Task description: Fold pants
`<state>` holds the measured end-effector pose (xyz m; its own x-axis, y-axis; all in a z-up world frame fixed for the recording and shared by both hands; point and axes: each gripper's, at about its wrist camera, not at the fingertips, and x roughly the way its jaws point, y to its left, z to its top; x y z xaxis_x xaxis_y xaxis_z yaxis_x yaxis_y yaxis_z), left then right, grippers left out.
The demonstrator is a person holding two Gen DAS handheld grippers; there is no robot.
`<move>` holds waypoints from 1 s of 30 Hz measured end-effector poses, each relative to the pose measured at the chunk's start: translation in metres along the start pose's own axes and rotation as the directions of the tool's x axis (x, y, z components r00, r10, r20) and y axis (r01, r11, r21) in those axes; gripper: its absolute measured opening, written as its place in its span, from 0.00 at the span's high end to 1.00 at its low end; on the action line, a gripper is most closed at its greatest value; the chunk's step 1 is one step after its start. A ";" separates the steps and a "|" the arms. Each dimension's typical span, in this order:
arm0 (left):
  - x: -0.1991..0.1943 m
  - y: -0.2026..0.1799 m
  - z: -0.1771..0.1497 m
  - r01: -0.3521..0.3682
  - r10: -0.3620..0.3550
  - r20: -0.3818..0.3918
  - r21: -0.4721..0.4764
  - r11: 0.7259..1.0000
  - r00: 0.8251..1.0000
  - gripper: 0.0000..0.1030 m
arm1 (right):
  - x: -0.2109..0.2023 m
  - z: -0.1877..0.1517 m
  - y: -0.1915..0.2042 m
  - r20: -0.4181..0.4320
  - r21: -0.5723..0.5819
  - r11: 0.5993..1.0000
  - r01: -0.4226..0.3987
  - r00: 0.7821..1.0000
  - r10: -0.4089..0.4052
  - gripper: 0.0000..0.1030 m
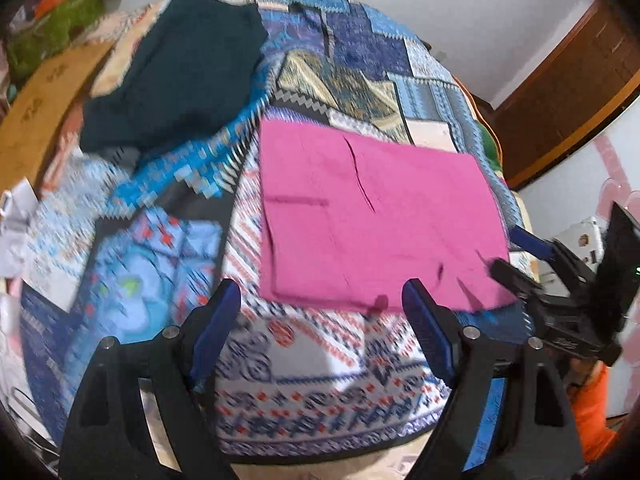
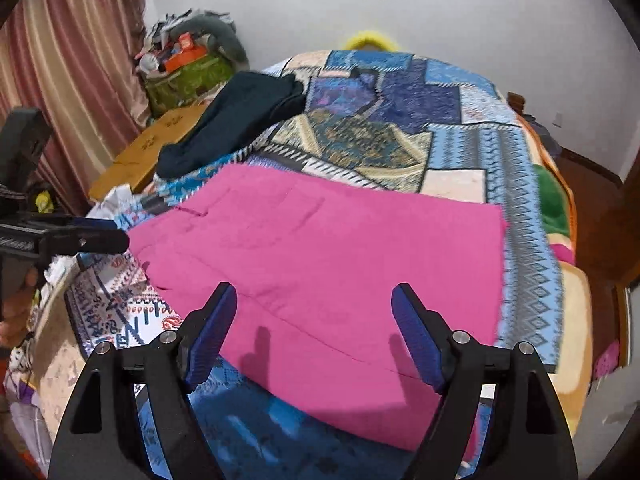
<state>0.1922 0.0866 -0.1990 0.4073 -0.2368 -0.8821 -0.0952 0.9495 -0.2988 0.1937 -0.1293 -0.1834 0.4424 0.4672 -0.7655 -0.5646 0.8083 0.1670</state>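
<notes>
Both grippers hang above the bed w/ nothing in them. Left gripper has its jaws wide apart over the patterned blanket, just short of the near edge of the pink pants; no cloth between the pads. Right gripper is likewise spread, pads clear of the fabric, hovering over the pants' near part.

Step in hand, as I read it: a fold looks laid down and let go, hands clear of the cloth. Pants sit as a compact rectangle, so the task seems well along, maybe one more fold or just a tidy-up left.

Next move calls for picking an edge. If another fold is wanted, each gripper needs to come down on a corner of one short side, pinch through all layers, and carry it across w/o dragging the bottom layer. Soft bedding underneath means the pads may grab blanket too; approach shallow.

Pants: bright magenta, flat, roughly rectangular, lying mid-bed on the blue patchwork blanket. A few creases and a seam or pocket line show on top; left view is motion-blurred, so exact layer count is hard to tell. Edges look fairly square. Dark garment lies apart, toward the far left of the bed.
</notes>
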 end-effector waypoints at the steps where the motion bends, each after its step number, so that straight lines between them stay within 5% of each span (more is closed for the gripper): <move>1: 0.003 0.000 -0.004 0.015 -0.015 -0.015 -0.009 1.000 1.000 0.20 | 0.007 -0.001 0.002 -0.017 -0.009 1.000 -0.003 1.000 0.002 0.26; 6: 0.010 -0.003 -0.011 0.039 -0.039 -0.024 -0.020 0.999 0.999 0.20 | 0.024 -0.007 0.007 -0.053 -0.027 1.000 0.008 0.999 -0.009 0.26; 11: 0.018 0.000 -0.007 0.184 -0.188 -0.057 -0.067 0.981 0.981 0.19 | 0.034 -0.014 0.010 -0.109 -0.025 1.000 -0.012 0.994 0.009 0.26; 18: 0.041 0.007 0.012 0.235 -0.246 -0.055 -0.158 0.959 0.968 0.19 | 0.035 -0.018 0.009 -0.129 0.009 0.999 -0.033 0.991 0.034 0.26; 19: 0.043 0.007 0.014 0.229 -0.240 -0.050 -0.163 0.960 0.970 0.20 | 0.035 -0.019 0.009 -0.130 0.012 0.999 -0.035 0.991 0.037 0.26; 23: 0.048 -0.003 0.020 0.047 -0.049 -0.024 -0.094 0.994 0.999 0.70 | 0.035 -0.019 0.008 -0.131 0.031 0.999 -0.042 0.990 0.046 0.26; 27: 0.038 -0.016 0.015 -0.034 0.034 0.045 -0.002 0.999 0.998 0.76 | 0.031 -0.019 0.005 -0.124 0.045 0.998 -0.050 0.991 0.055 0.26; 30: 0.019 -0.028 0.008 -0.147 0.135 0.139 0.080 0.986 0.981 0.78 | 0.024 -0.020 -0.001 -0.108 0.072 0.996 -0.043 0.993 0.051 0.26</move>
<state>0.2103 0.0576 -0.2045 0.5126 -0.0756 -0.8553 -0.0814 0.9873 -0.1361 0.1905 -0.1261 -0.2146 0.3354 0.4665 -0.8184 -0.5319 0.8108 0.2442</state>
